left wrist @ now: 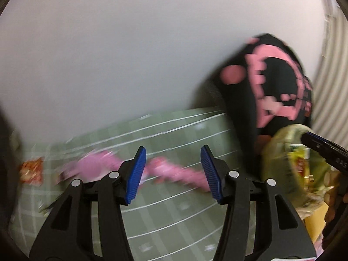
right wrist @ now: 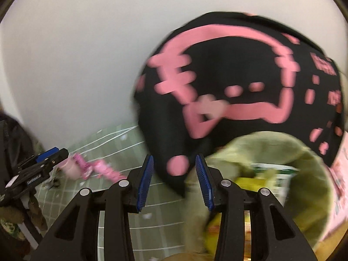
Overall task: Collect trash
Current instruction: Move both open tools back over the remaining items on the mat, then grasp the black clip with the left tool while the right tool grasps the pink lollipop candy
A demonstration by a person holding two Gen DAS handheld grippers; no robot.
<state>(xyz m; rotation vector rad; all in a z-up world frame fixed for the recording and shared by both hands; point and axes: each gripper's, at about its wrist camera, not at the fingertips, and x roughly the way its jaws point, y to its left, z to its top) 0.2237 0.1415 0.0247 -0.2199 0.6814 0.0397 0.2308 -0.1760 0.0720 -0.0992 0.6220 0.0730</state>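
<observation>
My left gripper (left wrist: 173,174) is open above a green checked cloth (left wrist: 174,221), with nothing between its blue pads. Blurred pink wrappers (left wrist: 178,171) lie on the cloth just beyond the fingertips, and an orange-red wrapper (left wrist: 31,169) lies at the far left. A green bag (left wrist: 280,158) holding yellow wrappers gapes at the right, with my right gripper's tip at its rim. In the right wrist view my right gripper (right wrist: 174,180) is open beside the green bag (right wrist: 308,165); black cloth shows behind its gap. The pink wrappers (right wrist: 102,167) and my left gripper (right wrist: 46,155) are at the left.
A black garment with pink print (right wrist: 228,82) hangs over the bag and fills the right half of the view. A plain pale wall (left wrist: 130,54) rises behind the cloth. A pale pink cup-like object (right wrist: 70,167) sits near the wrappers. Both views are motion-blurred.
</observation>
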